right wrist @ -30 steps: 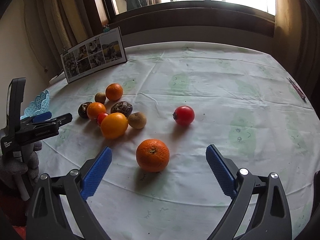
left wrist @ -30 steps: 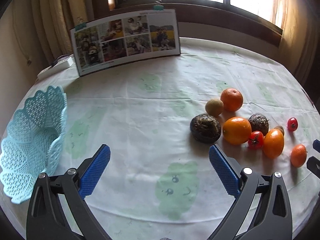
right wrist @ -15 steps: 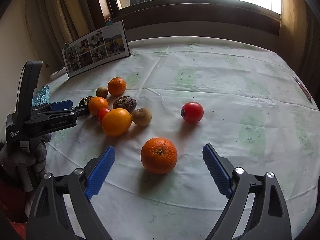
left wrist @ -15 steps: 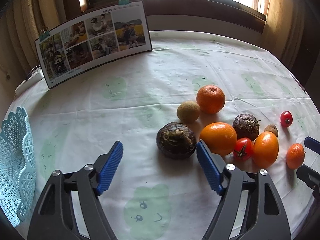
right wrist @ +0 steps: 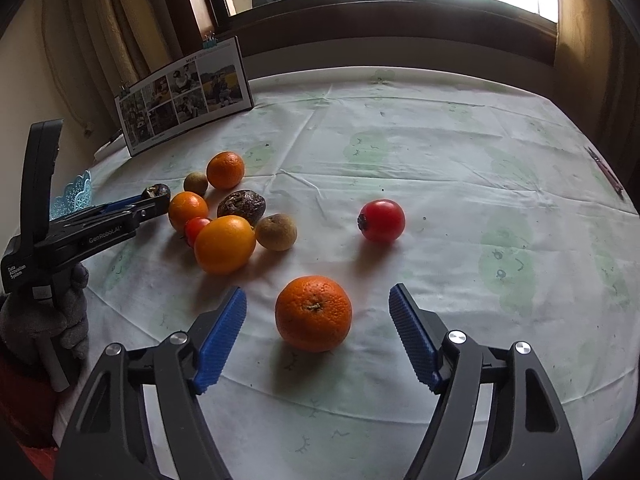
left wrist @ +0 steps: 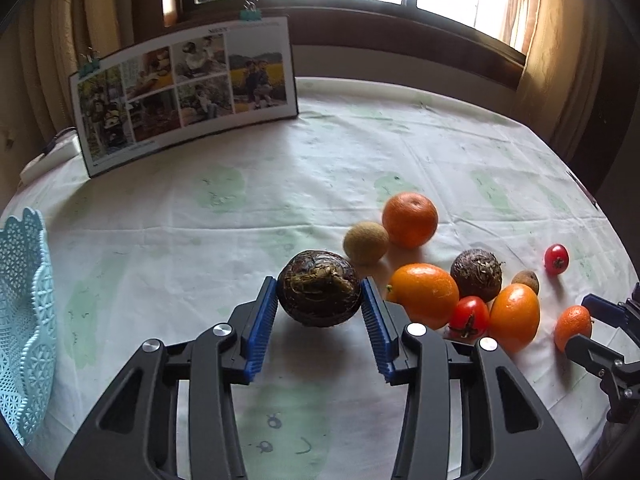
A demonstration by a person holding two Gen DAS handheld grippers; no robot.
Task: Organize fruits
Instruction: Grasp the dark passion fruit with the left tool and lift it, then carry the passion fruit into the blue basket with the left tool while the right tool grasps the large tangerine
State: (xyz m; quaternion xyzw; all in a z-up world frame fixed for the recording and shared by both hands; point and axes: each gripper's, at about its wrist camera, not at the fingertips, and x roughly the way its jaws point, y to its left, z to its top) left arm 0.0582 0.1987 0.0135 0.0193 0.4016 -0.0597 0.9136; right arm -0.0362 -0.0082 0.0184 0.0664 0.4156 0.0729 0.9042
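A: Left wrist view first — what is the left gripper (left wrist: 320,298) doing?

B: Its blue pads (left wrist: 262,322) sit against both sides of the dark brown fruit (left wrist: 320,294), clamped on it. The fruit rests on the tablecloth (left wrist: 200,240) or just above it; I cannot tell which.

A: And the other fruit?

B: A cluster at about 3 o'clock from the held one: a kiwi (left wrist: 365,242) and a mandarin (left wrist: 409,220) toward 1 o'clock, then a big orange (left wrist: 425,294) just beside the right pad, a small tomato (left wrist: 469,317), another orange (left wrist: 514,317) and a second dark fruit (left wrist: 477,275) behind them.

A: Where is the basket?

B: The light blue lace basket (left wrist: 24,320) stands at 9 o'clock, at the table's edge, well apart from the fruit. A photo board (left wrist: 184,92) stands at 11 o'clock.

A: Right wrist view?

B: The right gripper (right wrist: 318,320) has its jaws spread wide, with a mandarin (right wrist: 313,313) lying between them, touching neither pad. A red tomato (right wrist: 382,221) lies at 1 o'clock from it, alone. A gloved hand (right wrist: 48,320) holds the left tool at 9 o'clock.
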